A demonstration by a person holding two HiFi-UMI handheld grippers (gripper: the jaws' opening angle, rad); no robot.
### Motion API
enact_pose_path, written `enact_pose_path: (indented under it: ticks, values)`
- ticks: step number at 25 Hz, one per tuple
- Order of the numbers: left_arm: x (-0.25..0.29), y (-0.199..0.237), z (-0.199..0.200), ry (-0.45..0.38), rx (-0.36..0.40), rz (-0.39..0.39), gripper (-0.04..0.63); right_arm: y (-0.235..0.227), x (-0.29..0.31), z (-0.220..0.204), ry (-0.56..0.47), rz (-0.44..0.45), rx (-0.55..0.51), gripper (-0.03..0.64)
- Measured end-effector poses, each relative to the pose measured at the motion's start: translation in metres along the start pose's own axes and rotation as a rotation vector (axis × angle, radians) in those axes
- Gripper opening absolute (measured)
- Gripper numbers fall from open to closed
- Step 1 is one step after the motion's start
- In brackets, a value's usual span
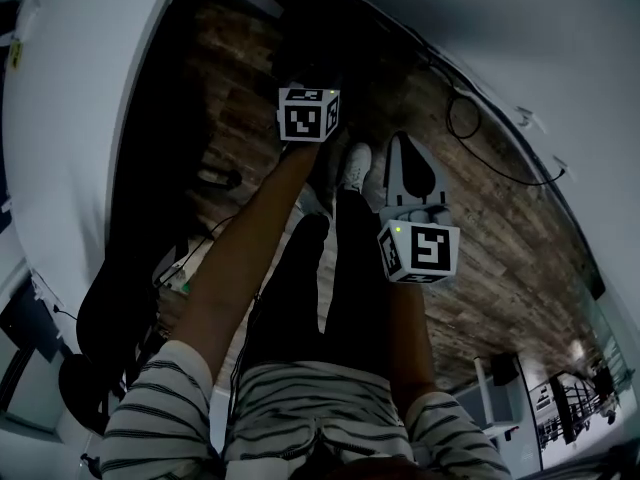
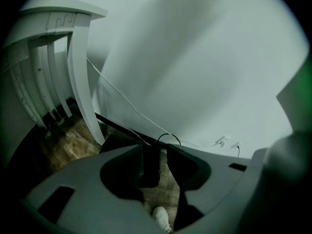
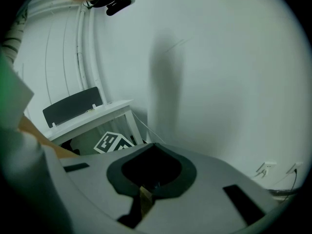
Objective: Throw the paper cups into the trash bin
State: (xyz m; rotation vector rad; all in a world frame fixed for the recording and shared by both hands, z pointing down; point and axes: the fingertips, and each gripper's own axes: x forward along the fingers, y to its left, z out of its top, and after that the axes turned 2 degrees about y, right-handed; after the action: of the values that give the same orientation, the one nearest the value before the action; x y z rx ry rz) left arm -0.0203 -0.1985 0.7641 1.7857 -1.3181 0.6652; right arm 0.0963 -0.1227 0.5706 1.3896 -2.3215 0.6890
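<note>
No paper cup and no trash bin shows in any view. My left gripper (image 2: 159, 150) points down at the wooden floor by a white wall; its jaws stand apart with nothing between them, and a white shoe (image 2: 162, 218) shows through the gap. In the head view its marker cube (image 1: 308, 114) hangs above the person's feet. My right gripper (image 1: 402, 140) is held a little to the right and nearer. In the right gripper view its fingertips (image 3: 152, 145) meet in front of the white wall, and I see nothing held.
A white table (image 3: 92, 113) with a dark flat thing on it stands by the wall, and its leg (image 2: 80, 82) is at the left. A thin cable (image 2: 126, 101) runs down to wall sockets (image 2: 222, 141). Dark furniture (image 1: 110, 308) stands left of the person's legs.
</note>
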Motion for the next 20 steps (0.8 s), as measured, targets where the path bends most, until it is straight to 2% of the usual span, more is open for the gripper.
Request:
enact_pose_path:
  ticks: [9, 17, 20]
  values:
    - [-0.063, -0.007, 0.019, -0.077, -0.049, -0.004, 0.144, 0.032, -0.020, 0.028, -0.024, 0.032, -0.039, 0.009]
    - [-0.121, -0.023, 0.050, -0.157, -0.066, -0.018, 0.113, 0.048, -0.044, 0.060, -0.053, 0.063, -0.055, 0.009]
    - [-0.140, -0.024, 0.062, -0.185, -0.049, -0.020, 0.103, 0.053, -0.051, 0.074, -0.064, 0.063, -0.068, 0.009]
